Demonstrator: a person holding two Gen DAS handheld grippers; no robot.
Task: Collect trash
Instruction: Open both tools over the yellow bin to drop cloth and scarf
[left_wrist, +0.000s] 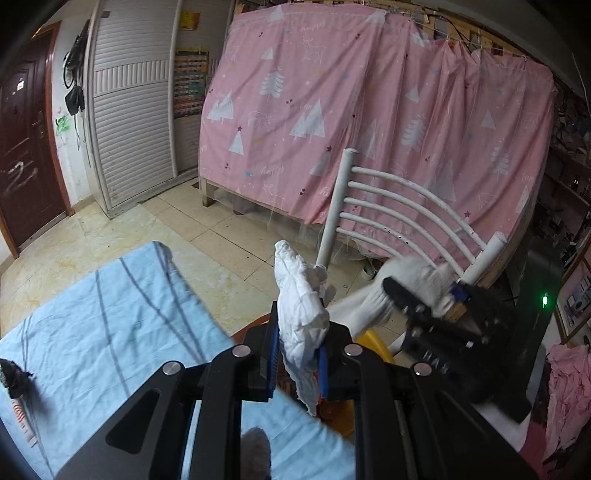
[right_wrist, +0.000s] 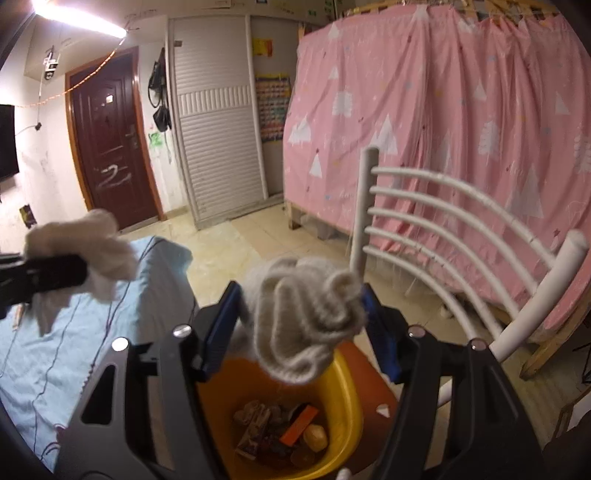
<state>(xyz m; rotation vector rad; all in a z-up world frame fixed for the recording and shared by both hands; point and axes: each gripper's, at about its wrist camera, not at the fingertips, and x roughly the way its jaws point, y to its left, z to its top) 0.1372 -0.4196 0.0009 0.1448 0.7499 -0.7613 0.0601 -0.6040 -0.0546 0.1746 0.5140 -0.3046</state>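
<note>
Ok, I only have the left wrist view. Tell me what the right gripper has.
Observer: A balled knit glove sits between the right gripper's jaws, which stand wide.
Operator: Say where that is relative to the bin.
Observer: Directly above the yellow bin, which stands on the chair seat.
Operator: List what's already in the bin.
Observer: Crumpled wrappers, an orange strip and a yellow lump.
</note>
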